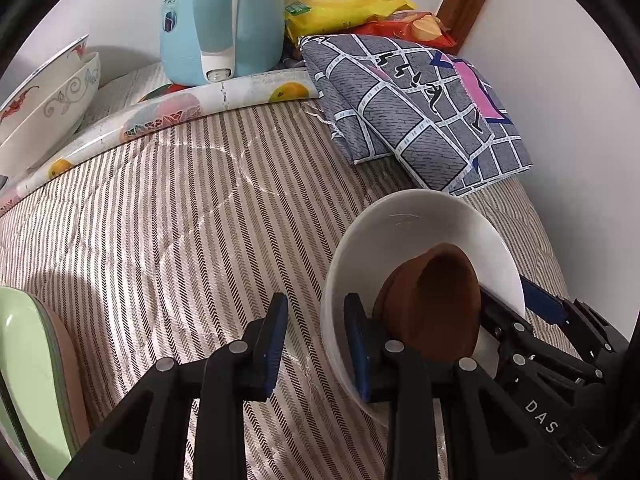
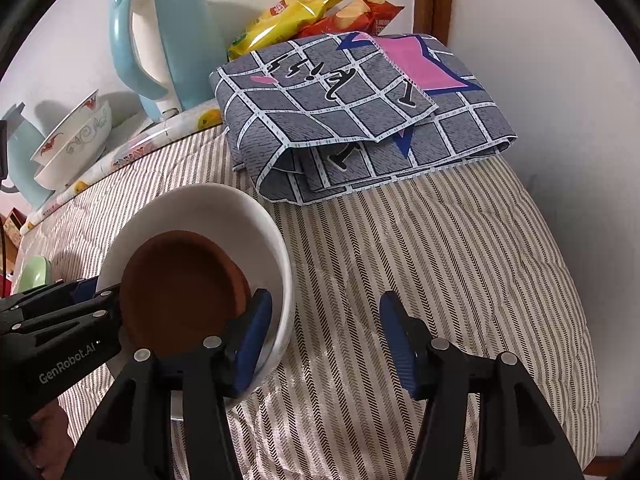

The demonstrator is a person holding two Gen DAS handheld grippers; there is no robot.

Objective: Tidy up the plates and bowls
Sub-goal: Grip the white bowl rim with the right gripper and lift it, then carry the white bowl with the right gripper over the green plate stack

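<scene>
On the striped bed, a brown dish (image 2: 180, 288) already sits nested in the white bowl (image 2: 256, 216). Right tongs (image 2: 326, 338) stand spread, one finger inside the bowl; left tongs (image 1: 316, 344) straddle its rim, barely apart — whether pinching, I cannot tell. Patterned bowls (image 1: 48, 108) stacked far back; a green plate (image 1: 28, 360) remains.

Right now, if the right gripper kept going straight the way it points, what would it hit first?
Probably the striped cloth on the table: the right gripper stands open over bare cloth. Its left finger sits inside the white bowl, so that rim could catch first; depth is unclear.
</scene>
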